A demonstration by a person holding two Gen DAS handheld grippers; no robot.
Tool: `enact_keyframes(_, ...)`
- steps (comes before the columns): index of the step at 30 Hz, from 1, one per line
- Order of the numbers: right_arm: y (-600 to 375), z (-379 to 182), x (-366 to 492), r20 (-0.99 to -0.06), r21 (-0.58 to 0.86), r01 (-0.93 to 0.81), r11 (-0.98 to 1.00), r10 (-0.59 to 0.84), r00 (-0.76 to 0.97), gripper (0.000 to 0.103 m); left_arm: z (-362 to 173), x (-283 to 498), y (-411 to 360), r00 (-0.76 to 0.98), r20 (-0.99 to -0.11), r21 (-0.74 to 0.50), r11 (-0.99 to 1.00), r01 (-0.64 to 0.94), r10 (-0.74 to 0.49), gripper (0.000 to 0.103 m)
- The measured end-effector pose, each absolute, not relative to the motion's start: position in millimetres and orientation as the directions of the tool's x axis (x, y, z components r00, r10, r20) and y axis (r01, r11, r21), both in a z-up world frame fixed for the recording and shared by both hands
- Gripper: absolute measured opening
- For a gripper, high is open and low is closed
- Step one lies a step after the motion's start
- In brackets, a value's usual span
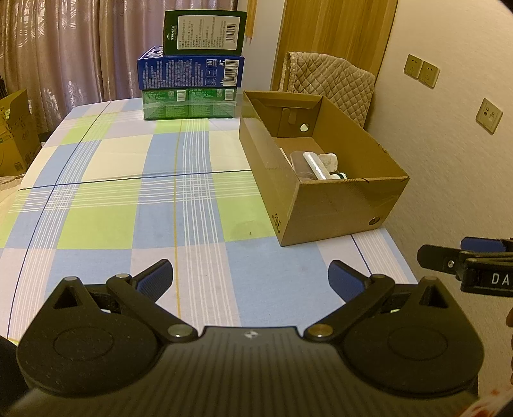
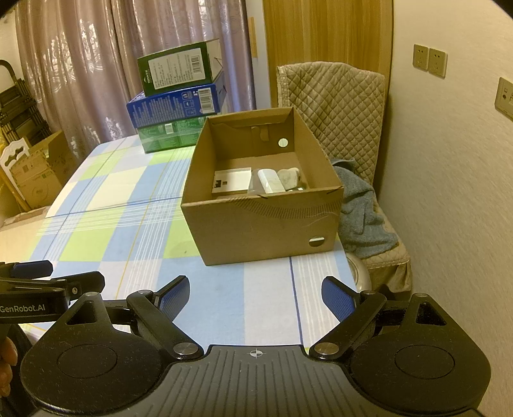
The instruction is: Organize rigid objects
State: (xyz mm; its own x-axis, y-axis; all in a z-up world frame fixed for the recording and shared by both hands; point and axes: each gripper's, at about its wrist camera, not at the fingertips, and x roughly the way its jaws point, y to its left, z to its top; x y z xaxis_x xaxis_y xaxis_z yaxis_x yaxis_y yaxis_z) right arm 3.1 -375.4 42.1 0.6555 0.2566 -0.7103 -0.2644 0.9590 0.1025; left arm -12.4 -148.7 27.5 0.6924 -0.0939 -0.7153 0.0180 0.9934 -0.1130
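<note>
An open brown cardboard box (image 1: pixel 333 205) stands on the checked tablecloth at the table's right side; it also shows in the right wrist view (image 2: pixel 263 224). Inside lie a white flat packet (image 2: pixel 231 181), a white tube (image 2: pixel 271 181) and a pale lumpy object (image 2: pixel 288 177); the tube shows in the left wrist view (image 1: pixel 315 165). My left gripper (image 1: pixel 250 278) is open and empty over the near tablecloth, left of the box. My right gripper (image 2: pixel 255 296) is open and empty, in front of the box. Each gripper's side shows at the edge of the other's view.
Three stacked boxes, dark green (image 1: pixel 205 30) on blue (image 1: pixel 190 72) on green (image 1: pixel 189 104), stand at the table's far end. A quilted chair (image 2: pixel 340 106) with a grey towel (image 2: pixel 362 211) is right of the table by the wall. Cardboard cartons (image 2: pixel 35 173) sit on the floor left.
</note>
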Motion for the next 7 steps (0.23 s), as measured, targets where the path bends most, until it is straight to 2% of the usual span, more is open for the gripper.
enact_keyframes(7,-375.3,42.2,3.1,-0.710,0.103,-0.264,0.959,0.256,0.656,0.087,26.3,-14.3,-149.4,0.699,-0.707,-0.127,0.992,0.026,-0.109,0.102)
